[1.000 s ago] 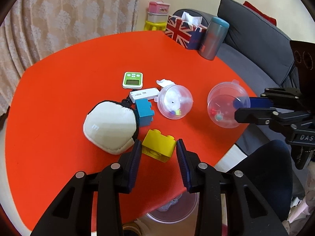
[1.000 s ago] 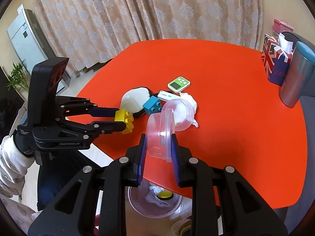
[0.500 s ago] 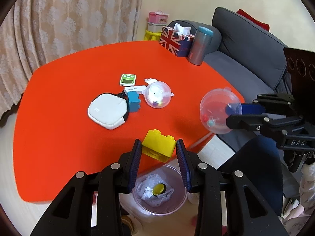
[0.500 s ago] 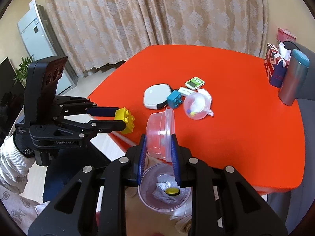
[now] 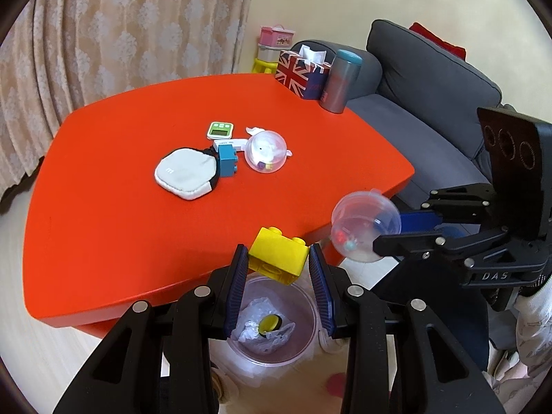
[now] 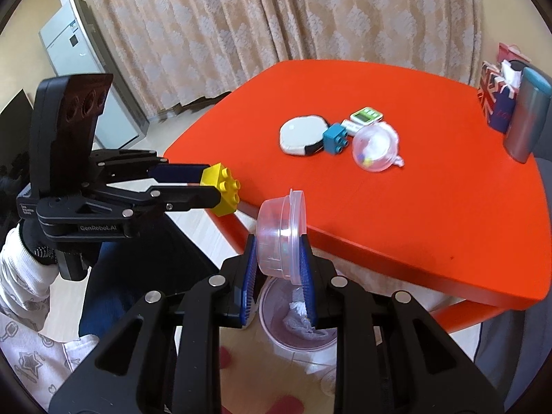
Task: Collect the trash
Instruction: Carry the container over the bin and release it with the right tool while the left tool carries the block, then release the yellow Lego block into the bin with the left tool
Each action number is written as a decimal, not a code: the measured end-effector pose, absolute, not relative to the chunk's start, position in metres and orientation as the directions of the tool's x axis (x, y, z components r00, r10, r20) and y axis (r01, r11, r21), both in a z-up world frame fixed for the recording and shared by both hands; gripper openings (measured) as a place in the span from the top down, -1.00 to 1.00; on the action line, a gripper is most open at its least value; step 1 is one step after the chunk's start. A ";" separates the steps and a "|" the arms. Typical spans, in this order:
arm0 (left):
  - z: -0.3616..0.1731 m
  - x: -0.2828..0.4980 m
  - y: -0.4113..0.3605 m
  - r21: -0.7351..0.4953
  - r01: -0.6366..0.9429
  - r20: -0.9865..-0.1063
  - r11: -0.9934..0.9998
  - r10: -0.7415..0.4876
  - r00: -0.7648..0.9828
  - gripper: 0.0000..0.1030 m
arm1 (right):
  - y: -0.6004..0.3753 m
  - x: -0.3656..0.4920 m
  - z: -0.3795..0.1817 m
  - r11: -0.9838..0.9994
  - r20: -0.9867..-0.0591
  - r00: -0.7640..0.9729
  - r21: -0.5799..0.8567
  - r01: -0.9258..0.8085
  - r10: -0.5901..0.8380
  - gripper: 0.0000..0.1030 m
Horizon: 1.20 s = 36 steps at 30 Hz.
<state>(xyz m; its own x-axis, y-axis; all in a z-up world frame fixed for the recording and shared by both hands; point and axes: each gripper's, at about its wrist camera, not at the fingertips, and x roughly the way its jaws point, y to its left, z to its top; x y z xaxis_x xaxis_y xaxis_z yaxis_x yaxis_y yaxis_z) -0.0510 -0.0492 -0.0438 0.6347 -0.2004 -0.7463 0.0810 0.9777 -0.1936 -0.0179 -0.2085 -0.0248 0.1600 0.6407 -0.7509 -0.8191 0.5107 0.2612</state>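
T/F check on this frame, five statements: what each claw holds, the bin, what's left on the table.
1. The left claw grips a yellow brick. True.
2. The right claw is open. False: it is shut on a clear plastic container.
3. The clear bin on the floor holds crumpled paper. True.
4. The blue brick lies in the bin. False: it sits on the red table beside the white pouch.
5. The grey tumbler lies on its side. False: it stands upright.
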 end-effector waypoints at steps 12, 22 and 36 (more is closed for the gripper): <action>-0.048 -0.051 -0.047 -0.194 0.070 -0.752 0.978 -0.194 0.629 0.30 | -0.206 -0.009 -0.028 0.539 -0.738 0.188 0.271 -0.797 0.648 -0.54; -0.052 -0.051 -0.055 -0.192 0.086 -0.762 0.978 -0.204 0.614 0.30 | -0.216 -0.007 -0.029 0.575 -0.744 0.226 0.249 -0.780 0.629 -0.67; -0.059 -0.046 -0.075 -0.193 0.121 -0.773 0.974 -0.227 0.592 0.30 | -0.238 -0.002 -0.023 0.620 -0.735 0.284 0.230 -0.751 0.616 -0.68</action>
